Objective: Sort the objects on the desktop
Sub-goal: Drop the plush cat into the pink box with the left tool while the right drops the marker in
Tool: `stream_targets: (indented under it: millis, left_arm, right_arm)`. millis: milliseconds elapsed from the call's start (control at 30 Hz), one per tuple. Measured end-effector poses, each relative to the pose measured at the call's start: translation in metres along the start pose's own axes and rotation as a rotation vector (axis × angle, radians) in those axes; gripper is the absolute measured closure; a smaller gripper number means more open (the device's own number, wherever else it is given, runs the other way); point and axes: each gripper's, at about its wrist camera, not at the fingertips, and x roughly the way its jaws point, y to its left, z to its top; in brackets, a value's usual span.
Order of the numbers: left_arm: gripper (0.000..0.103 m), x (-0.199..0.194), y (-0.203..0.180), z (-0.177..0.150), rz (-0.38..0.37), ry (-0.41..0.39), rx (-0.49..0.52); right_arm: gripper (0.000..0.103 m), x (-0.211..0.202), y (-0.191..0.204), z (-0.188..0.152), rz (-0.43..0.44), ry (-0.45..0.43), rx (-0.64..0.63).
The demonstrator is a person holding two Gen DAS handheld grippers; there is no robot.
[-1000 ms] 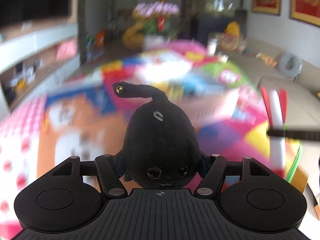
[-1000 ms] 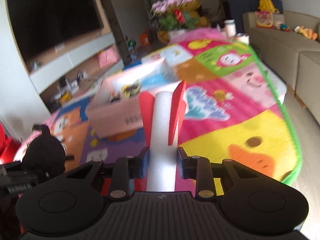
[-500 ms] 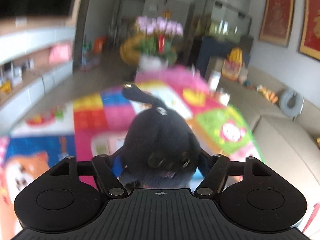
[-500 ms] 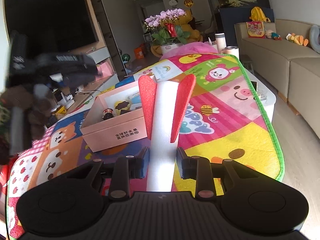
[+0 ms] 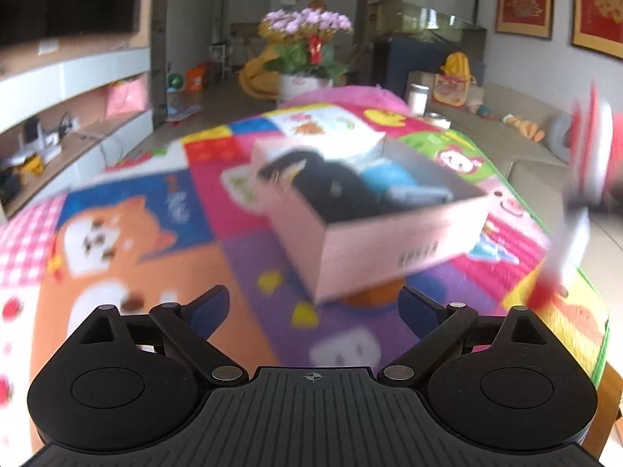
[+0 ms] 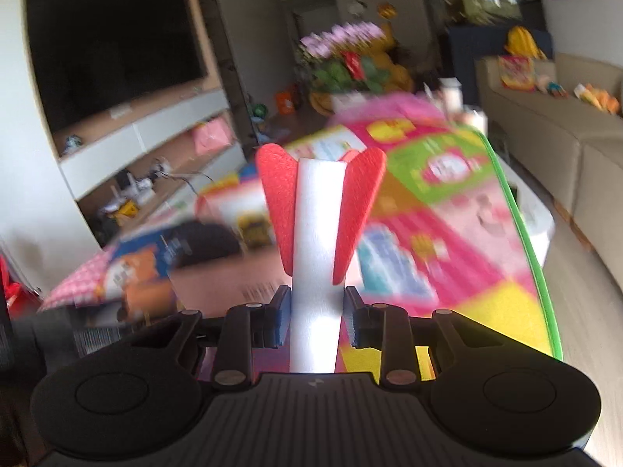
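- We see the left gripper point(image 5: 313, 309) with its jaws spread wide – they have just been opening, and nothing sits between them.
- Ahead of it, the pink box point(image 5: 373, 229) rests on the colourful play mat point(image 5: 128, 241); a black plush toy point(image 5: 335, 190) lies inside, blurred, beside something blue.
- Our right gripper point(image 6: 316, 317) is clamped narrowly on the white foam rocket point(image 6: 315, 253) – its red fins point(image 6: 278, 210) flare beyond the fingertips, above the mat.

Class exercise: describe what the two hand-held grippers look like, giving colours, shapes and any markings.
Both the left gripper and right gripper are matte black, with a ribbed centre plate bearing a small crosshair mark, round discs on each side, silver pivot pins and blue-padded fingers. No sleeves or cables show.
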Motion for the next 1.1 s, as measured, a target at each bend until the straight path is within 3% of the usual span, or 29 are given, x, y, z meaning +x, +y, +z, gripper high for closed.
stream_targets:
  millis: [167,267,333,433,533,600,733,933,1100]
  left_arm:
    - [0.003,-0.009,0.01,-0.024,-0.056,0.008,-0.045]
    - [0.003,-0.01,0.01,-0.034,-0.076,-0.011,-0.025]
    - [0.003,-0.007,0.014,-0.035,-0.114,-0.002,-0.069]
    - [0.003,-0.002,0.017,-0.023,-0.145,-0.024,-0.112]
    - [0.003,0.004,0.018,-0.007,-0.058,-0.095,-0.101]
    - [0.003,0.009,0.025,0.001,-0.048,-0.12,-0.148]
    - [0.002,0.012,0.038,0.002,-0.051,-0.148,-0.227]
    - [0.002,0.012,0.042,-0.004,-0.093,-0.155,-0.212]
    - [0.002,0.008,0.038,-0.007,-0.112,-0.164,-0.185]
  right_arm:
    - [0.075,0.026,0.018,0.081,0.093,0.019,-0.053]
    - [0.075,0.068,0.038,0.118,0.06,0.1,-0.14]
    - [0.075,0.105,0.049,0.13,0.035,0.182,-0.16]
    - [0.075,0.164,0.063,0.121,0.001,0.317,-0.177]
    - [0.075,0.203,0.071,0.101,-0.065,0.369,-0.198]
    - [0.075,0.212,0.073,0.091,-0.074,0.375,-0.196]
    - [0.075,0.211,0.078,0.081,-0.086,0.367,-0.245]
    - [0.075,0.201,0.08,0.078,-0.099,0.359,-0.313]
    - [0.075,0.168,0.065,0.076,-0.092,0.351,-0.342]
